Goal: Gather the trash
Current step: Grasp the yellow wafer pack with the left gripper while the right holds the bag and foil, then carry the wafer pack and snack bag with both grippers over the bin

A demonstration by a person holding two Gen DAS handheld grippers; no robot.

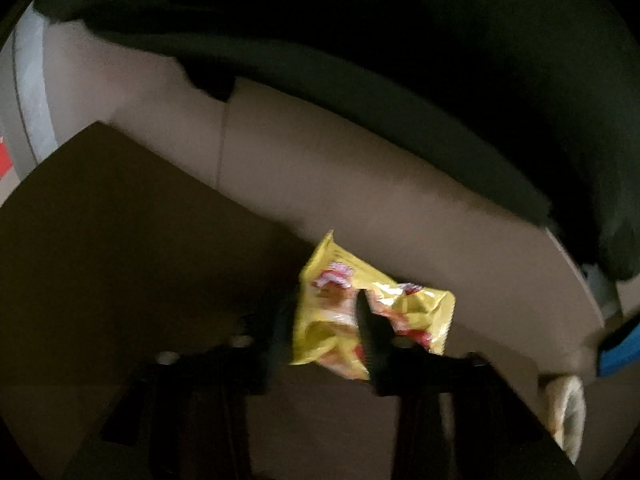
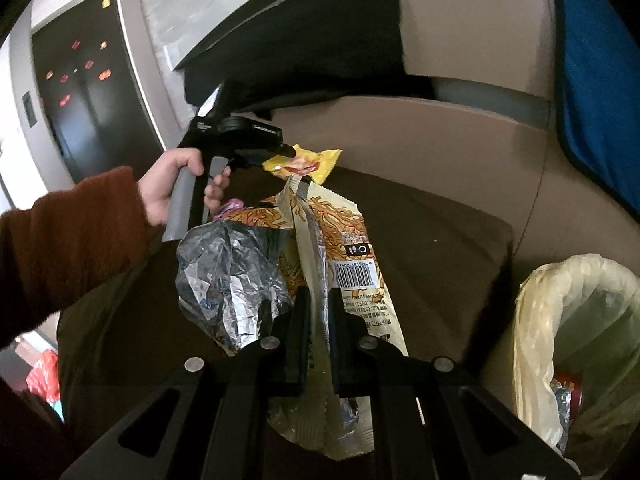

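We find the left gripper pinching a yellow wrapper above the brown sofa seat. The right gripper is pressed together on a cream noodle packet, beside which hangs crumpled foil. The lined bin stands just right of the sofa. We judge all three pieces light, thin, limp and slick, liable to slide from the pads; hold is best taken on a crimped seam or folded edge. No fragility noted.
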